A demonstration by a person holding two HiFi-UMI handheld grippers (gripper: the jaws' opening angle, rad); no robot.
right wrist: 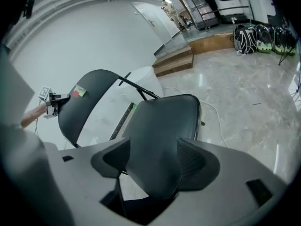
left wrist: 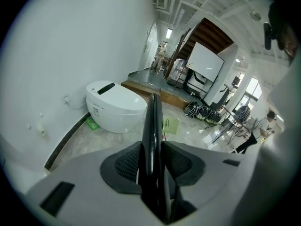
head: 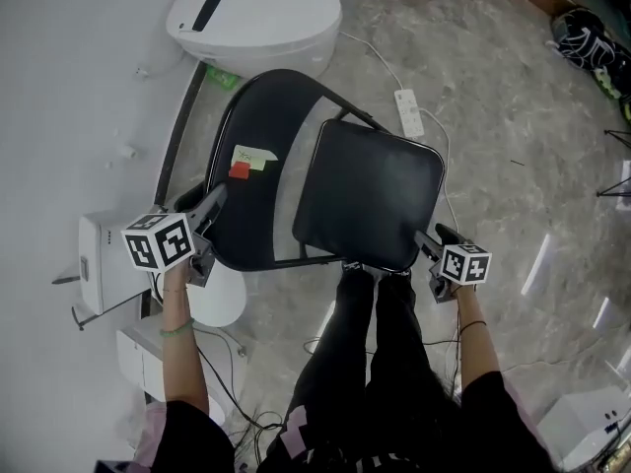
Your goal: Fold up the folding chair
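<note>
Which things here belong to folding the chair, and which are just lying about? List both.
Job in hand:
folding chair's backrest and seat
left gripper, clamped on the backrest edge
right gripper, jaws apart around the seat corner

Lying about:
toilet
power strip
bags

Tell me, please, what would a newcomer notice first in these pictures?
A black folding chair stands in the middle of the floor, just in front of the person's legs. The left hand-held gripper is clamped on the edge of its backrest, while the right hand-held gripper is open around a corner of its seat. A white toilet sits by the wall behind the chair.
</note>
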